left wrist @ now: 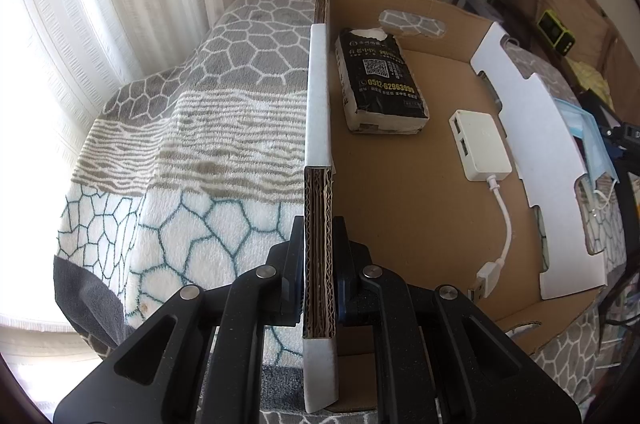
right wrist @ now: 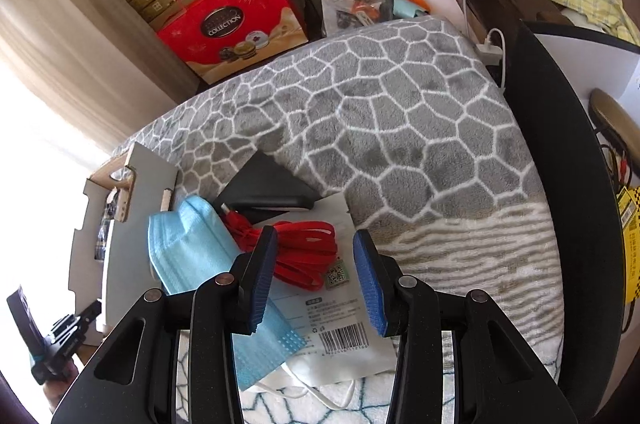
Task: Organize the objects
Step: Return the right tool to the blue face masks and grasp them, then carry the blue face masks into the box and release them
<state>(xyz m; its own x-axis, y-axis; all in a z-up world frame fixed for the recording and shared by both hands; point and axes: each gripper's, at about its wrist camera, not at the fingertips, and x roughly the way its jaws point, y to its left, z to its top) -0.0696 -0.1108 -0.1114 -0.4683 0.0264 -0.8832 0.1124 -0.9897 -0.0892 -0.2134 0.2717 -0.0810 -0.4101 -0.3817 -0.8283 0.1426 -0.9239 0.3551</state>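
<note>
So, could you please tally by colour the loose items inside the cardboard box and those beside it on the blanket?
Black: 2, the tissue pack and the wallet
White: 2, the USB hub and the plastic pouch
Blue: 1, the stack of face masks
Red: 1, the lanyard
Total: 6

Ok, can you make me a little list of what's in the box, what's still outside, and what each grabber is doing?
in box: black tissue pack, white USB hub
box: cardboard box on patterned blanket
outside box: blue face masks, red lanyard, black pouch, white packet
left gripper: shut on the box's side wall
right gripper: open above the lanyard, holding nothing
</note>
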